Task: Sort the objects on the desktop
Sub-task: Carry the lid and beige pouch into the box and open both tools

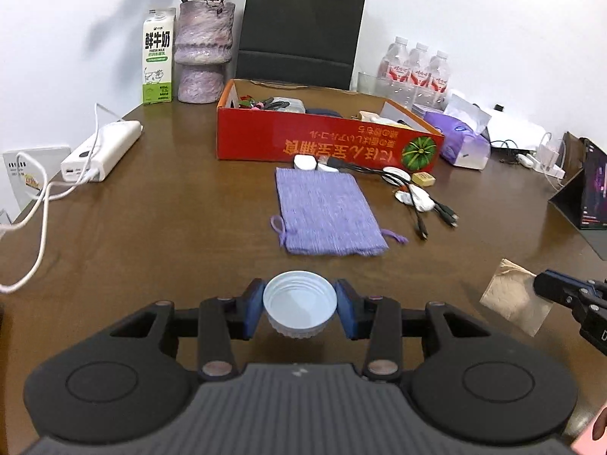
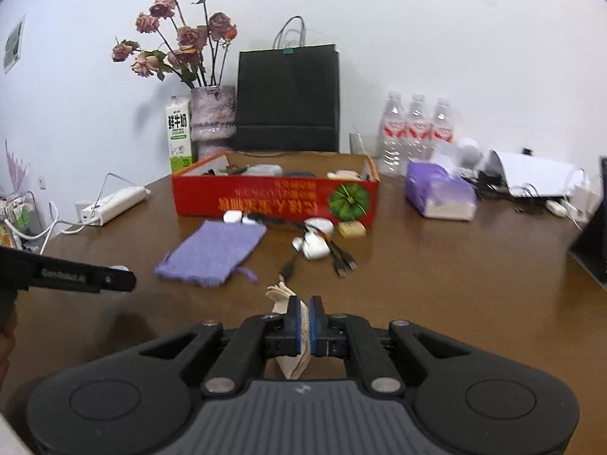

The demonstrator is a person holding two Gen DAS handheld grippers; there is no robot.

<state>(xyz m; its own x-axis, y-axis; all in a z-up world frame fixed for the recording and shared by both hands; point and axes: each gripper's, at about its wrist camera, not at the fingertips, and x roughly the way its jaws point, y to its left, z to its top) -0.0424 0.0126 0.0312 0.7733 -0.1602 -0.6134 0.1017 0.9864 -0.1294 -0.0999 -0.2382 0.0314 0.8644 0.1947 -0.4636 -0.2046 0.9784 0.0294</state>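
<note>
Brown counter (image 1: 151, 208), left gripper (image 1: 299, 305) tight on a white cap (image 1: 299, 303), right gripper (image 2: 305, 320) tight on a tan paper packet (image 2: 292, 366).

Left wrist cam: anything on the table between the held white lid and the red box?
Yes. In the left wrist view, only the flat purple knitted pouch lies between the white plastic lid and the red cardboard box; otherwise bare brown wooden table.

The left gripper (image 1: 299, 311) clamps a white screw cap (image 1: 299, 305), open side up, above the brown table (image 1: 151, 227). Ahead lie a purple knit pouch (image 1: 326, 214), tangled cables (image 1: 413, 193) and a red cardboard box (image 1: 326, 140). The right gripper (image 1: 540, 286) pinches a beige packet (image 1: 514, 297).
</note>
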